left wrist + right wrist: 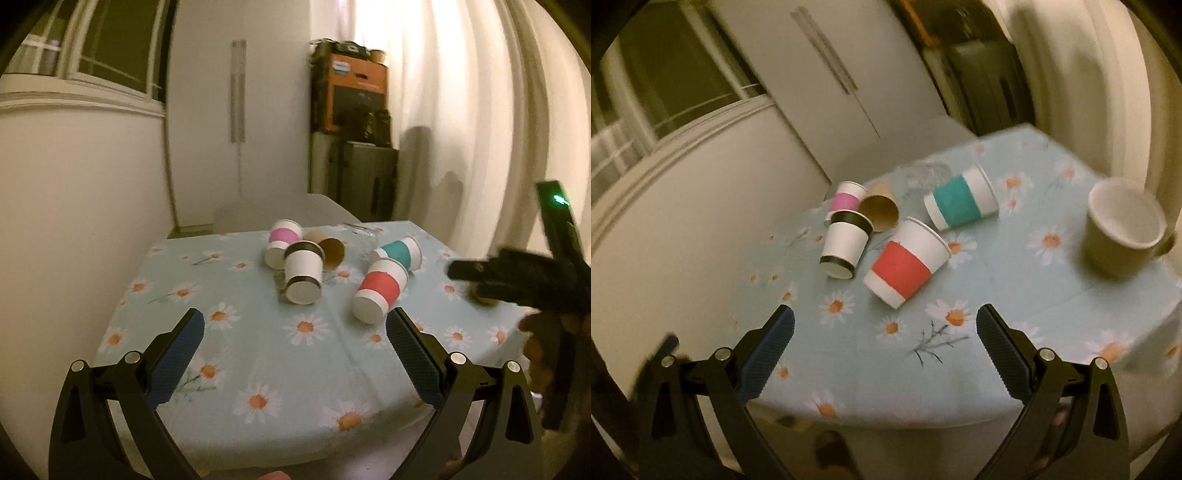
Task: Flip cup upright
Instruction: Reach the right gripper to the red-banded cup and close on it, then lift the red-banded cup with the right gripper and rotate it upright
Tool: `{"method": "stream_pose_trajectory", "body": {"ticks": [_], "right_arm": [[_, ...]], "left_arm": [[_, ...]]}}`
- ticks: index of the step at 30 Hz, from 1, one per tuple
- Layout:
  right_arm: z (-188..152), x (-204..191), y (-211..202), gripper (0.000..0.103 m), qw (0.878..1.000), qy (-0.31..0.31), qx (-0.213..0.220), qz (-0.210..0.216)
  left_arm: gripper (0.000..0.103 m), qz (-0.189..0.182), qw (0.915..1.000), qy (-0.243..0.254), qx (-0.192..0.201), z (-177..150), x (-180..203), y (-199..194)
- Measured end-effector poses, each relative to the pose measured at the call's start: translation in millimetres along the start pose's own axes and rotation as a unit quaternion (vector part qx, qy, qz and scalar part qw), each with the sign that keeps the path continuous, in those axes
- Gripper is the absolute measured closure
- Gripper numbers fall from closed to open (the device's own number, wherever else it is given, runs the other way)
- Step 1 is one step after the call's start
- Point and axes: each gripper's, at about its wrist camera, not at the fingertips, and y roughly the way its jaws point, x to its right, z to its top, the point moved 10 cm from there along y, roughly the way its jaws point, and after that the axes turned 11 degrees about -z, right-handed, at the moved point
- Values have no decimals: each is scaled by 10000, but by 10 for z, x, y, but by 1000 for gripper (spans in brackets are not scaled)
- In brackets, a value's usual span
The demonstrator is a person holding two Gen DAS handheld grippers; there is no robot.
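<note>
- Nearest to you, your left gripper (294, 326) hangs over the near part of the table with its blue-padded fingers (177, 360) spread wide and nothing between them.
- Your right gripper (885, 325) is likewise released, jaws wide apart and empty, hovering above the daisy-print tablecloth (871, 369); in the left wrist view it shows as a blurred dark shape at the right edge.
- The red-banded cup (380, 290) lies on its side just beyond both grippers, base pointing toward you and mouth facing away, near the middle of the table.
- Just left of it, the black-banded cup (303, 275) also lies tipped over, base toward you.
- Behind that one, the pink-banded cup (280, 243) and the plain brown cup (328, 249) lie in a tight cluster; the brown cup's open mouth faces you and seems to touch the black-banded cup's rim.
- The teal-banded cup (960, 202) lies on its side behind the red-banded one, close to it but apart.
- A clear glass item (925, 175) sits behind the cluster, too blurred to identify.
- At your far right, an olive mug (1123, 227) with a pale inside stands upright near the table's edge, well apart from the paper cups.
</note>
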Motion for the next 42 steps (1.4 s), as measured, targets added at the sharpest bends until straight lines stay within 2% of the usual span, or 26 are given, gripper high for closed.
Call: {"method": "stream_pose_trajectory", "body": {"ticks": [4,10,16,18,21,25,29,37,42], "right_arm": [[101,51,365,5,9956,747,-529,205],[52,170,850,8,9816,1475,-1199,172],[179,199,1073,15,9757,1792,-1258,59],[236,189,1145,23,9751,1836,-1246,28],[324,197,1224,24,9753,1872,-1167,-45],[312,242,1352,24,9709,2002,-1300,-181],[331,253,1403,33,9716,1949,-1321,-246],[330,252,1375,35,9723,1885,-1359,-258],[277,159,1277,35,9735,1786,-1431,-47]], "left_arm": [[7,-162,9996,-13,-230,0,-95,275],[7,-377,9974,-239,-564,-79,-212,654],[7,-511,9943,-604,-713,-138,-390,888],[7,-582,9921,-763,-807,-174,-456,950],[7,-779,9868,-1110,-886,-200,-535,995],[7,-1084,9771,-1528,-1005,-249,-571,1049],[7,-1087,9768,-1508,-1062,-271,-543,1060],[7,-1024,9791,-1343,-1131,-331,-480,1039],[7,-989,9801,-1259,-1175,-353,-482,1036]]}}
